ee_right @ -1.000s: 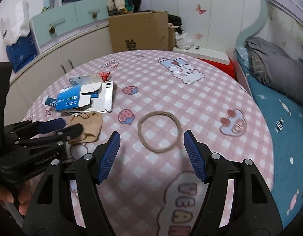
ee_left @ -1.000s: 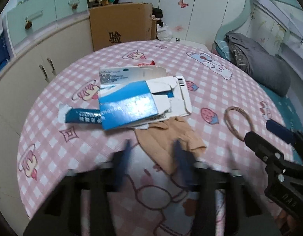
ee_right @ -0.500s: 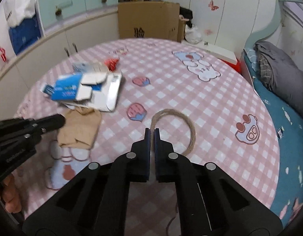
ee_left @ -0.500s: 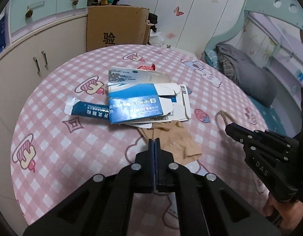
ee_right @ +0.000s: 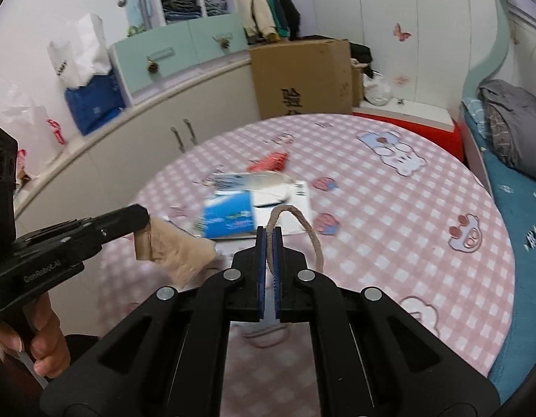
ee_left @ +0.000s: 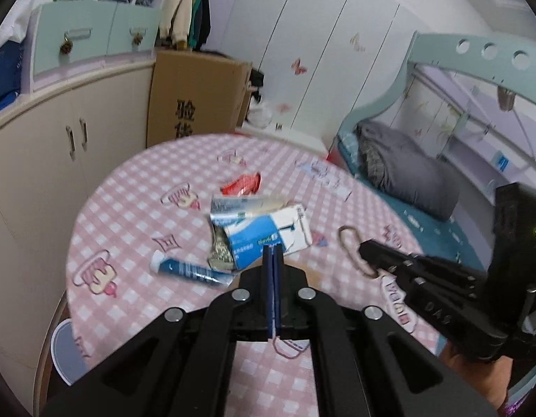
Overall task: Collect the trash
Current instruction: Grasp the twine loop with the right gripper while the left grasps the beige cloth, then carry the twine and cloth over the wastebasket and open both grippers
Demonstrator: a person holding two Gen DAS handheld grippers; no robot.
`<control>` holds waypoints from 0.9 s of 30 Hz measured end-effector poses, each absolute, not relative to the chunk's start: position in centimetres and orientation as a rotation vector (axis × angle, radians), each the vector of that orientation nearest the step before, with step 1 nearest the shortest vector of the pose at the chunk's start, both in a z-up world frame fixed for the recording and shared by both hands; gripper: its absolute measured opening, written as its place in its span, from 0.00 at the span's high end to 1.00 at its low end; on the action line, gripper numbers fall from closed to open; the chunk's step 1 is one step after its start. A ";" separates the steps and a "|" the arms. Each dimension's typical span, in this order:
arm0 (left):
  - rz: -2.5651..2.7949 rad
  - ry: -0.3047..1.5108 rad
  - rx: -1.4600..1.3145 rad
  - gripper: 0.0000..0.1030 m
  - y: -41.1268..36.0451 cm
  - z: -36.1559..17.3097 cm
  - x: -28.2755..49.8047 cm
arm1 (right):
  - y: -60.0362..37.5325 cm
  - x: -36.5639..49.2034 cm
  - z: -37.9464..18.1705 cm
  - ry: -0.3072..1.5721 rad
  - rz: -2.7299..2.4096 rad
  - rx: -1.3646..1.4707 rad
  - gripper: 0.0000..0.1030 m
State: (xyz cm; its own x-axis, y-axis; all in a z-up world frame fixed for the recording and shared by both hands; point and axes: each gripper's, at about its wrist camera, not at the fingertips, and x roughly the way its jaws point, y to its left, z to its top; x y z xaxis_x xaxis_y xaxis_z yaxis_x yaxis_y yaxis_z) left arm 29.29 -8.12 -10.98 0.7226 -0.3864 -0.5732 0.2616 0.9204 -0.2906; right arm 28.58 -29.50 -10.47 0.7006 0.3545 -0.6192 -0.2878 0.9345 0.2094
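Tan cloth (ee_right: pixel 177 253) in L gripper (ee_right: pixel 143 224)

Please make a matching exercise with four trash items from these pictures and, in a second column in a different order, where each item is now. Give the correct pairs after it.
Items:
1. tan cloth
2. twine loop
3. red wrapper
4. blue tube

Places:
A. lying on the table, far side of the flattened cartons
B. held in the left gripper, off the table
C. lying on the table, near side of the cartons, to the left
D. held in the right gripper

Pairs: 1-B, 2-D, 3-A, 4-C
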 end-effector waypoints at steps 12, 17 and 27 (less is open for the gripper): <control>-0.284 0.577 -0.261 0.99 -0.9 -8.3 25.4 | -21.3 26.7 -7.8 0.699 0.552 0.118 0.96; -0.177 0.562 -0.292 0.99 4.5 -8.8 24.1 | -16.0 26.4 -7.6 0.709 0.637 0.091 0.96; 0.056 0.639 -0.395 0.99 17.4 -14.5 23.2 | -2.0 26.5 -10.9 0.788 0.818 0.037 0.96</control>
